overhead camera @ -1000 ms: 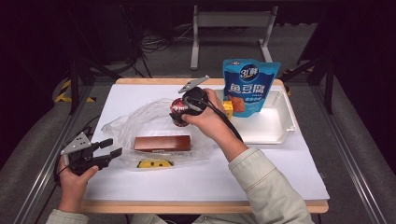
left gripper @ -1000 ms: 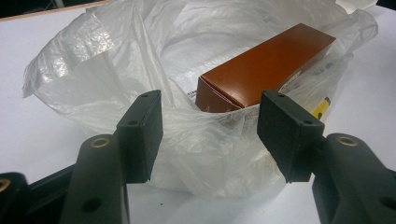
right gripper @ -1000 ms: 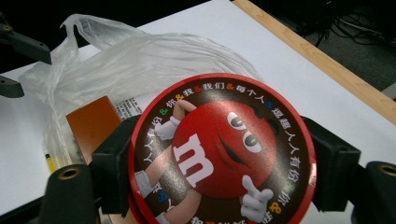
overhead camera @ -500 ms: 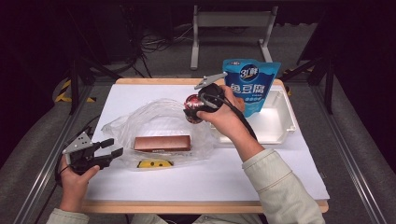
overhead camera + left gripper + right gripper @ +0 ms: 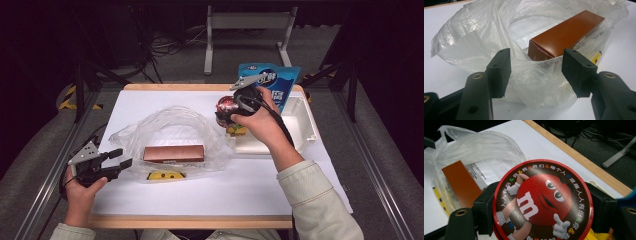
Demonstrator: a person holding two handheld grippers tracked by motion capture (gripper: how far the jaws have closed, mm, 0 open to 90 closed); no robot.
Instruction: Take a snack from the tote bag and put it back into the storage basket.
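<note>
Pinching a round red tin [image 5: 226,106] by its sides, the right gripper [image 5: 235,111] holds it above the desk [image 5: 260,185], between bag [image 5: 170,131] and white tray [image 5: 305,125]. This looks like the carrying step; next comes lowering it into the bag's mouth. At near left, the left gripper [image 5: 121,158] rests spread, empty, at the bag's edge.

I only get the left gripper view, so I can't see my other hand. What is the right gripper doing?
Observer: The right gripper is clamped on a round red candy tin, held above the table near the white tray.
Operator: Is there anything else by that tray?
Observer: A blue pouch stands at its far side.
Operator: I see a brown box in the plastic bag. Anything beside it?
Observer: A yellow item lies on the near side of the brown box, under the plastic bag.
</note>
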